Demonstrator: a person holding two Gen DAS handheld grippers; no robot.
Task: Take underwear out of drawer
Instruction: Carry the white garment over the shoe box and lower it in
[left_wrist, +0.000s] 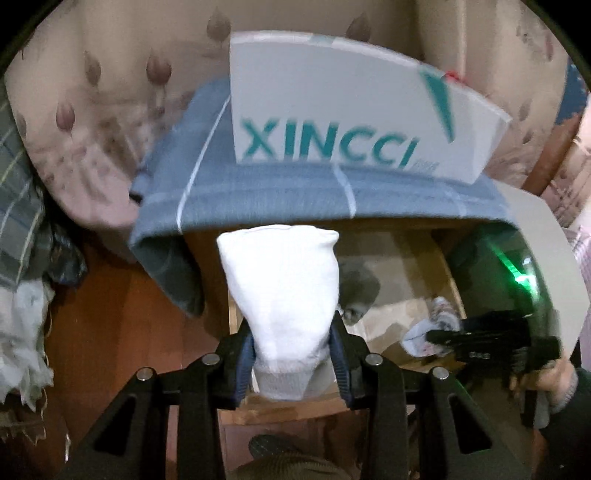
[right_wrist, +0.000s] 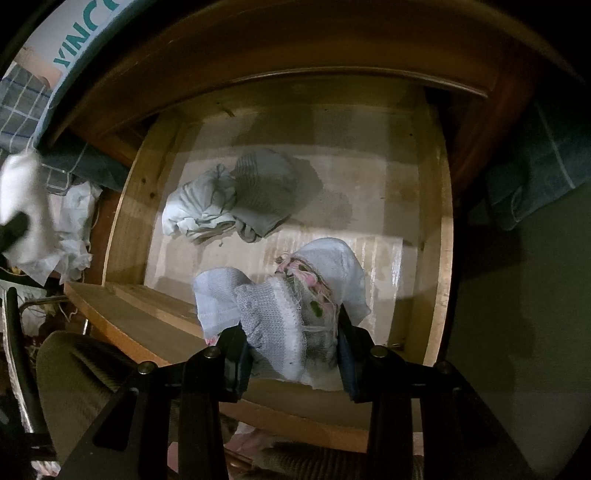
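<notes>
My left gripper (left_wrist: 291, 354) is shut on a folded white piece of underwear (left_wrist: 284, 291), held up in front of the blue checked cloth (left_wrist: 258, 195). The same white piece (right_wrist: 22, 206) shows at the left edge of the right wrist view, outside the drawer. My right gripper (right_wrist: 293, 354) is shut on a bunched light-blue and pink-patterned garment (right_wrist: 288, 310) just above the wooden drawer (right_wrist: 125, 206) floor. A crumpled grey garment (right_wrist: 236, 195) lies farther back in the drawer. In the left wrist view the right gripper (left_wrist: 436, 338) sits low in the drawer with its bundle.
A white box printed XINCCI (left_wrist: 351, 110) rests on the blue cloth over the cabinet top. A floral quilt (left_wrist: 92, 129) and plaid fabric (left_wrist: 18, 206) lie at left. White crumpled fabric (right_wrist: 74, 236) sits left of the drawer. A hand (left_wrist: 554, 380) holds the right tool.
</notes>
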